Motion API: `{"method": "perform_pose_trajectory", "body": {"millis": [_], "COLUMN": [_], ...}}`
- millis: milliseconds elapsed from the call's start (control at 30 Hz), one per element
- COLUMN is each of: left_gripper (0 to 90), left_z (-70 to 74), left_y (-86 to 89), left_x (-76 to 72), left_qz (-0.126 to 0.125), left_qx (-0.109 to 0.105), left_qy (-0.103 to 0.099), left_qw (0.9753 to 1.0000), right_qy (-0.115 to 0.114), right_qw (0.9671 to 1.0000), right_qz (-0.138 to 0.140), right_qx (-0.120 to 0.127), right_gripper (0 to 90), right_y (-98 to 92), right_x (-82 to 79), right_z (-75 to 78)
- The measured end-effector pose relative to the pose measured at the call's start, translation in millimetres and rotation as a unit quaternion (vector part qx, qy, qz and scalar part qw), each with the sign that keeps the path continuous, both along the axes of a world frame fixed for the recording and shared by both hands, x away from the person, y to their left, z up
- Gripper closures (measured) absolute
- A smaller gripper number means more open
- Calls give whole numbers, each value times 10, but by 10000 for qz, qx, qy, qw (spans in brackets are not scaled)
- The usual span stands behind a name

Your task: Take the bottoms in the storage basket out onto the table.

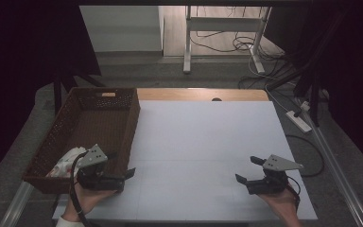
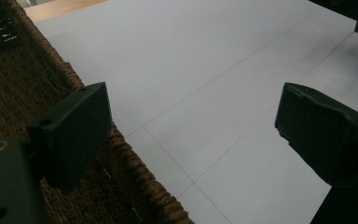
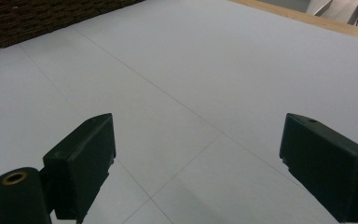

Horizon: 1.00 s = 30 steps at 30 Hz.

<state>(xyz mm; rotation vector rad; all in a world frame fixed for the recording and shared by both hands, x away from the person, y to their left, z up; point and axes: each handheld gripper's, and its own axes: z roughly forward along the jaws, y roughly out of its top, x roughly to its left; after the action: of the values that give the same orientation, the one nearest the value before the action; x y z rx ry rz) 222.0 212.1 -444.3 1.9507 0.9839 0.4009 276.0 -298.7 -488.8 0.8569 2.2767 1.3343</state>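
High view: I see my left gripper (image 1: 121, 170) at 7 o'clock, jaws spread wide and empty, hanging over the near right corner of the wicker basket (image 1: 128, 124). A crumpled white cloth (image 1: 68, 160) lies inside, at 9 o'clock from that gripper.
Left gripper view: basket rim (image 2: 135, 163) passes under my left jaw.
Right gripper view: my right gripper (image 3: 196, 154) gapes wide, empty, above the white table (image 3: 205, 70).
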Motion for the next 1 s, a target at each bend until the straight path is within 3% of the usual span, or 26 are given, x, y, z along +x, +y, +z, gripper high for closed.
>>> {"method": "perform_pose_trajectory", "body": {"millis": [633,733,1000], "left_gripper": [102,103,104], "left_z": [-8,-16,-8], "left_y": [-15,0,-5], "left_x": [-2,-14,-31], "left_qz": [-7,-5,14], "left_qx": [-6,-109,-45], "left_qy": [-4,-16,-47], "left_qw": [10000,9999,10000], "right_qy": [166,205,217], "right_qw": [9998,9997,9997], "right_qz": [116,90,117], "right_qx": [-14,-8,-17], "right_gripper": [110,109,111], "right_y": [37,37,61], "right_x": [22,31,37], "right_z": [-70,-75,-88]}}
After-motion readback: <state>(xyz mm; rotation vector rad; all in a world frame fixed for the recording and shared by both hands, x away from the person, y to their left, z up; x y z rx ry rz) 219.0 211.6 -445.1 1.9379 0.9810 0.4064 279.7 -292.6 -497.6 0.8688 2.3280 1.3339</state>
